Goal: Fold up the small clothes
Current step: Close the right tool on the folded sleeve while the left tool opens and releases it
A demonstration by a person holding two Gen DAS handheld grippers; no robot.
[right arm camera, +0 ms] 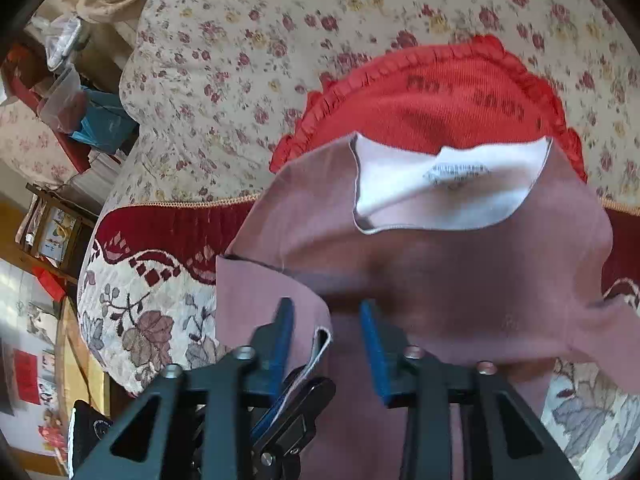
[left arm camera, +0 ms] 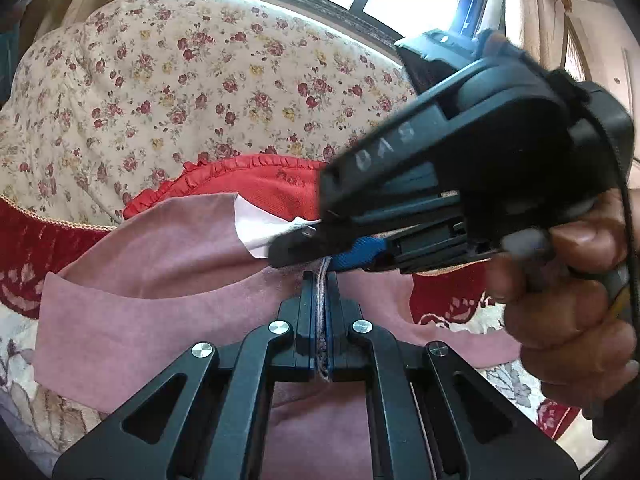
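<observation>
Left gripper point(left arm camera: 322, 280) pinches pink garment point(left arm camera: 160, 300) hem — right gripper point(right arm camera: 326, 320) spread wide above it.

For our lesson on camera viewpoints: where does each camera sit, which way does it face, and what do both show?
Left wrist: on the left gripper, facing along its fingers shut on the pink garment; the right gripper and a hand cross in.
Right wrist: on the right gripper, open, over the pink garment; no hand.
Shared: pink garment, red garment, floral sofa.
</observation>
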